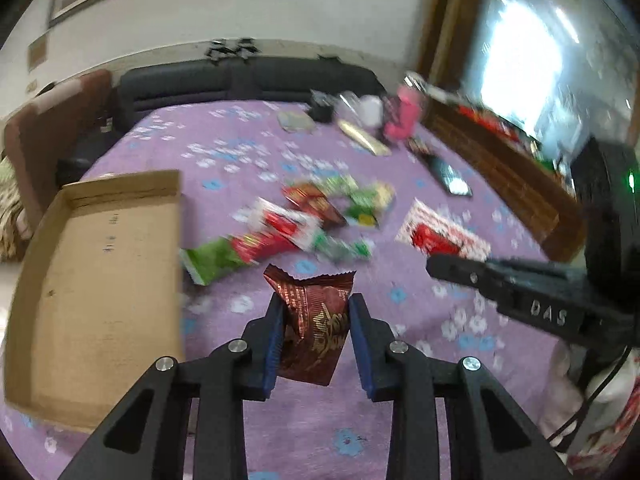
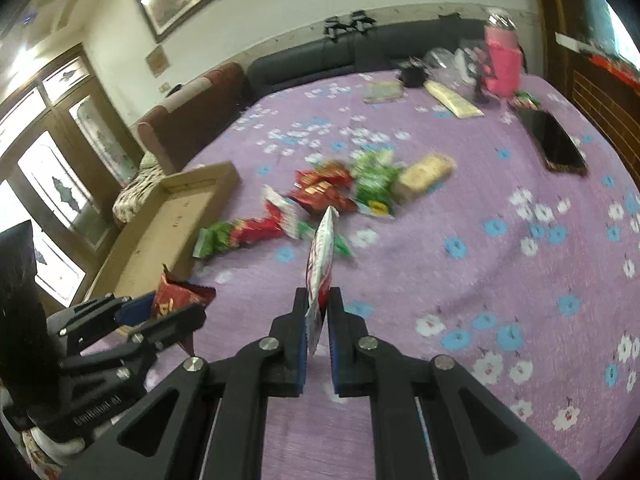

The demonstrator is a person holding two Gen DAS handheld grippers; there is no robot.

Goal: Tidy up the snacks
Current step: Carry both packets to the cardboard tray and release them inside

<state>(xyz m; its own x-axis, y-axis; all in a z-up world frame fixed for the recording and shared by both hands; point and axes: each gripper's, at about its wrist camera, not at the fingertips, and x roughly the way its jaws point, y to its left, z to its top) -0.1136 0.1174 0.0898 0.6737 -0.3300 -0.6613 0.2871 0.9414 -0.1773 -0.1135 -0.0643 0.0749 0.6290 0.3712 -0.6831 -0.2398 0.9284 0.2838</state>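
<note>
Maroon foil with gold print fills the gap between the jaws of the left gripper (image 1: 316,312): a dark red snack packet (image 1: 314,328) is pinched by its lower half, its crimped top standing free above the tips and clear of the purple flowered cloth (image 1: 400,400). The right gripper (image 2: 319,304) has its jaws closed on a white-and-red sachet (image 2: 320,264), held edge-on so that it rises thin and tall past the tips.

Just left of the left jaws lies the shallow cardboard tray (image 1: 100,264), bare inside. Ahead of both pairs of jaws, farther along the worktop, sits the loose heap of snacks (image 2: 320,196), red and green wrappers with a pale biscuit pack (image 2: 426,172) at its right edge; blur makes the count uncertain. Beyond that, at the far edge, stand a pink bottle (image 2: 502,66) and a dark phone (image 2: 554,144), well apart from the heap.

Both hands look to be in the carrying step, each with one packet lifted. The next move calls for swinging the left packet over the tray wall and releasing it flat inside, then bringing the right sachet across, which has the longer way to go, without the two grippers fouling each other.
</note>
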